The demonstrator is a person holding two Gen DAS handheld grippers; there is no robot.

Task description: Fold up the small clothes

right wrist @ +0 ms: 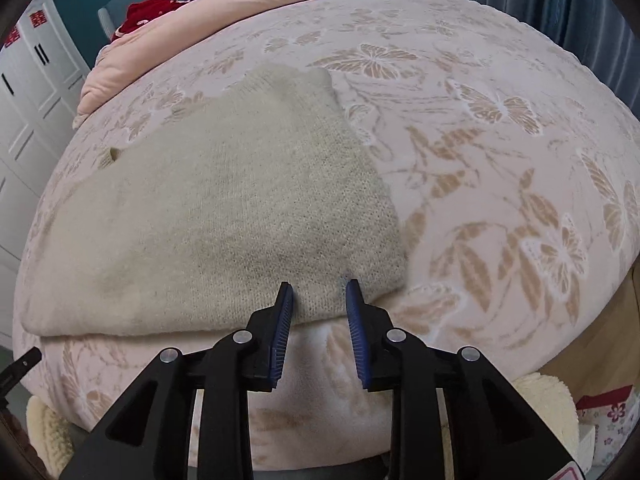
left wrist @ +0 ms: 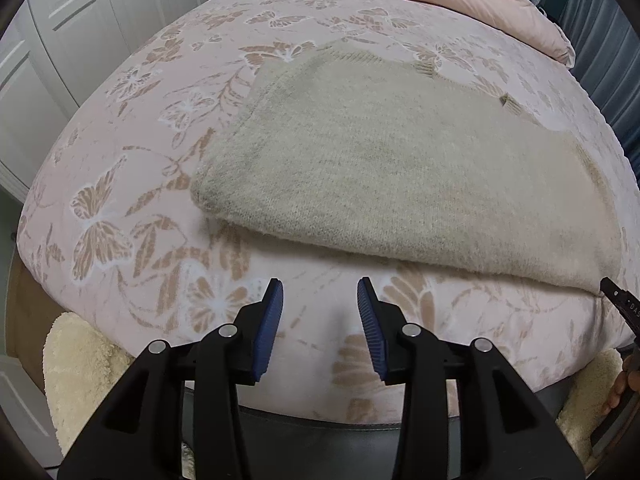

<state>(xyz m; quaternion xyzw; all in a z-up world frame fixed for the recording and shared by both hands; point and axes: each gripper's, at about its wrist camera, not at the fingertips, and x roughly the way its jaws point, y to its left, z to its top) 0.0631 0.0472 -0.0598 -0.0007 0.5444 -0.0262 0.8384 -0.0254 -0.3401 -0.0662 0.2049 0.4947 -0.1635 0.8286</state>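
So the beige knit sweater (left wrist: 384, 168) is lying on the pink butterfly bedspread (left wrist: 132, 168), near the front edge of the bed, and it's looking pretty far along; the near edge is reading as a thick doubled fold rather than a hem, and no sleeves are sticking out loose, so I'm guessing they're tucked in already; a bit of ribbed cuff or collar is peeking out at the far side, can't tell which.

The left gripper (left wrist: 320, 286) is hovering over bare bedspread just short of the fold, fingers spread wide, holding nothing; the right gripper (right wrist: 319, 286) is sitting right at the sweater's (right wrist: 224, 200) near edge by its right corner, fingers apart with the tips looking like they're over or touching the knit, but not pinching it.

My read: it's sitting as a wide rectangle that's maybe getting one more fold, left to right or front to back, plus some squaring up; or it's basically done and just being let go; honestly can't tell which from here.
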